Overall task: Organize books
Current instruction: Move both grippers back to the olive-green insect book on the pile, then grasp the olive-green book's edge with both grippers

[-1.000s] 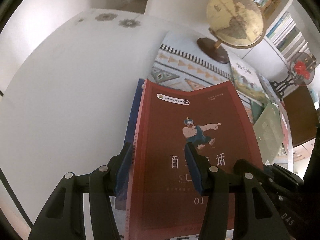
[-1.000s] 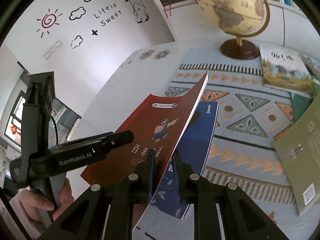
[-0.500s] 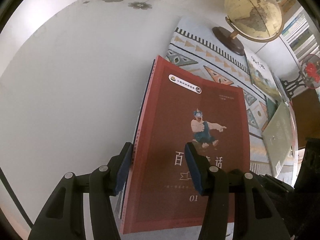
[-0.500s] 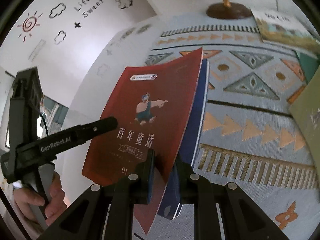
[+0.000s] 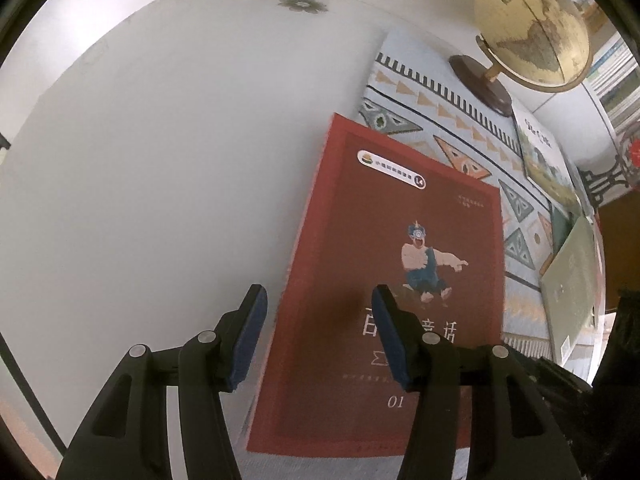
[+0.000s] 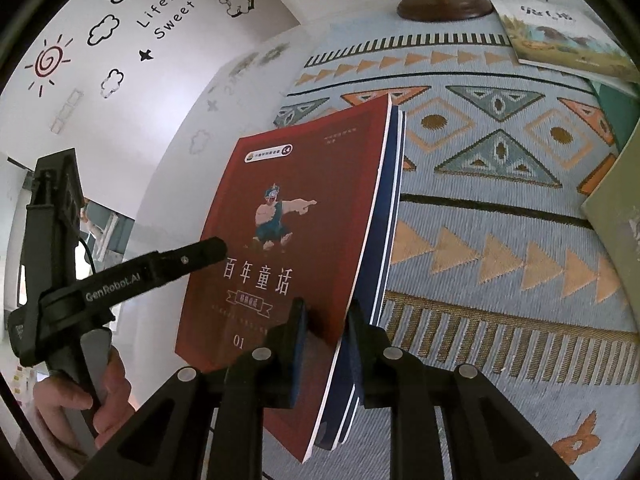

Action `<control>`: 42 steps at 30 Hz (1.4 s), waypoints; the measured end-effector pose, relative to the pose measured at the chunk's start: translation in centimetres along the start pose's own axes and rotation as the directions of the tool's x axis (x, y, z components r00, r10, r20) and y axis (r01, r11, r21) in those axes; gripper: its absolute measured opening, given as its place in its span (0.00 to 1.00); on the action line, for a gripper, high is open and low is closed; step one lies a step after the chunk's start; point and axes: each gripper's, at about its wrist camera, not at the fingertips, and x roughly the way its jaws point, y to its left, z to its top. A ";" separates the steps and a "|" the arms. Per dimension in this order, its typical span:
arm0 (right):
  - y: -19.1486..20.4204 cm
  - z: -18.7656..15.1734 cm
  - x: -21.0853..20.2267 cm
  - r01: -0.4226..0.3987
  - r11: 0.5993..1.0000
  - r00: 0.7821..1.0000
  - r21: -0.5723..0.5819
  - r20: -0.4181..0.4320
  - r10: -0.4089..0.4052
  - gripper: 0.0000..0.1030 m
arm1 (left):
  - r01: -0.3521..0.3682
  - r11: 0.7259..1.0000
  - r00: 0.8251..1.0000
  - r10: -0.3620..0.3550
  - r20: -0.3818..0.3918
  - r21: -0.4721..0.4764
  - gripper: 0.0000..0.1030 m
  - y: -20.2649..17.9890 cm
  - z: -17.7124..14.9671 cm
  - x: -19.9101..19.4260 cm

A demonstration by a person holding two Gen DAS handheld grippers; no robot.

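Lying flat now: a red book with a cartoon man on the cover, partly on the white table and partly on the patterned mat. Right under it, a blue book, with only its long edge peeking out on the side toward the mat.

Right gripper: pinching the near corner of the red book between its blue pads, with the jaws just starting to spread. Hard to tell if the blue book sits between the pads too or only just below them.

Left gripper: spread wide and spreading more, pressing on nothing. One finger over the bare table, the other over the red cover, with the book's left edge between them. Seen from the right side, held by a hand around the handle, one black finger reaching to the cover near the white letters.

Farther back on the mat, a globe on a dark round foot. Just beside it, a picture book lying flat. Nearer, at the mat's right side, a pale green book.

At the far right, white shelves packed with rows of books standing side by side. Too small to read.
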 end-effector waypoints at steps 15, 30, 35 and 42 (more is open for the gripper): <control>-7.6 -0.6 -7.4 0.076 0.986 0.993 0.150 0.078 -0.088 0.19 | 0.011 0.996 0.998 -0.017 0.063 0.091 0.54 -6.2 -0.5 -3.6; -21.9 -5.8 -18.2 0.082 0.882 0.962 0.465 0.196 -0.193 0.19 | 0.083 0.894 0.997 -0.076 -0.035 0.441 0.55 -27.3 -3.7 0.9; -24.4 -5.9 -19.0 0.057 0.877 0.968 0.476 0.187 -0.165 0.19 | 0.094 0.859 0.995 -0.061 -0.082 0.503 0.55 -31.5 -5.3 2.4; -26.9 -5.4 -17.9 0.053 0.875 0.974 0.482 0.168 -0.151 0.19 | 0.084 0.861 0.993 -0.034 -0.109 0.502 0.55 -32.4 -5.8 3.4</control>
